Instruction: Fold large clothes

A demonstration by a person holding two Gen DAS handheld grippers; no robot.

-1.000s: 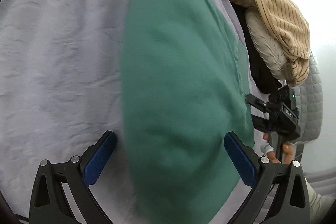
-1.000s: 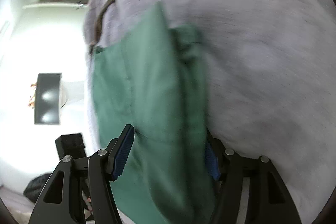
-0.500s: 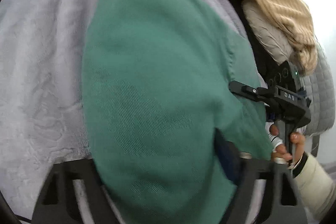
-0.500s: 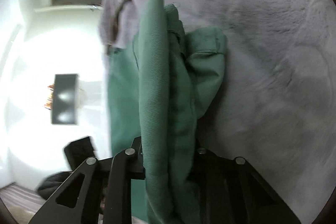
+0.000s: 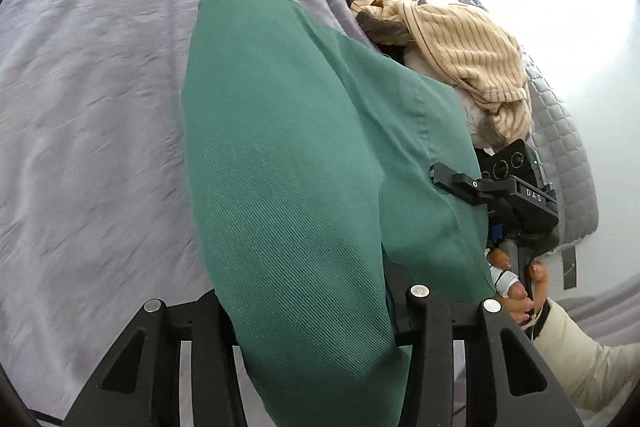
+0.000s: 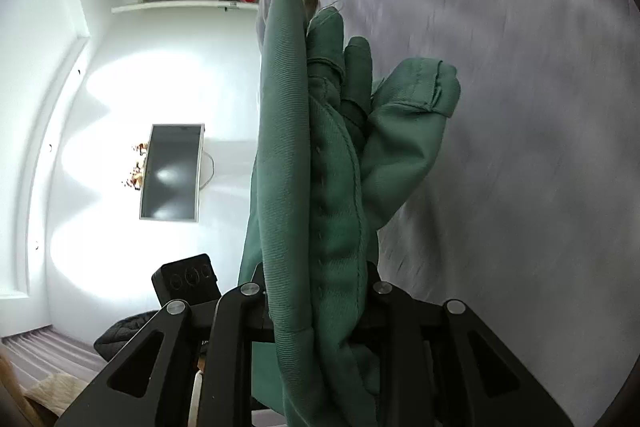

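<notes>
Both hand-held grippers now carry the green garment, lifted off the lilac bedspread. Left hand-held gripper has its jaws closing on a thick fold. Right hand-held gripper is clamped narrow on bunched seams. Striped beige clothing lies beyond.

Left gripper: black frame, triangular cutouts, silver screws. Right gripper: black, white "DAS" lettering, small green light. Hand: cream sleeve, pale wrap on one finger, possibly bandage.
</notes>
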